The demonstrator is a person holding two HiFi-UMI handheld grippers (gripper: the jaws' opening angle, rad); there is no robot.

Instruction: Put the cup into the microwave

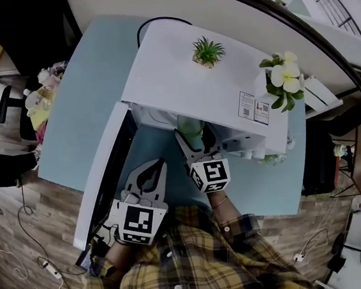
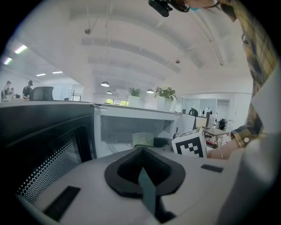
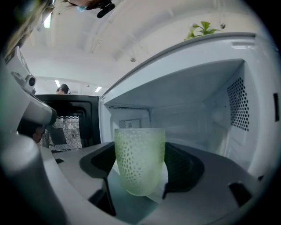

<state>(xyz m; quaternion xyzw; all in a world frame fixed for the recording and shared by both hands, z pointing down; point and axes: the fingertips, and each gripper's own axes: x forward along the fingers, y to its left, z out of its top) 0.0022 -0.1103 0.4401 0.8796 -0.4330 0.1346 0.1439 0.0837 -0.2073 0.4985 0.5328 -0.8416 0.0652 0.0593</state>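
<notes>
Two right gripper [image 3: 139, 169] jaws clamp the cup [image 3: 139, 154]; hold it upright, lower onto the microwave [image 3: 197, 110] floor, then release; left gripper [image 1: 160, 166] closed, empty

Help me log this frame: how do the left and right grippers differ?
The right gripper is shut on the green cup; the left gripper is shut on nothing. The right gripper is at the mouth of the microwave; the left gripper sits further back, beside the open door. Both are white and carry a marker cube.
</notes>
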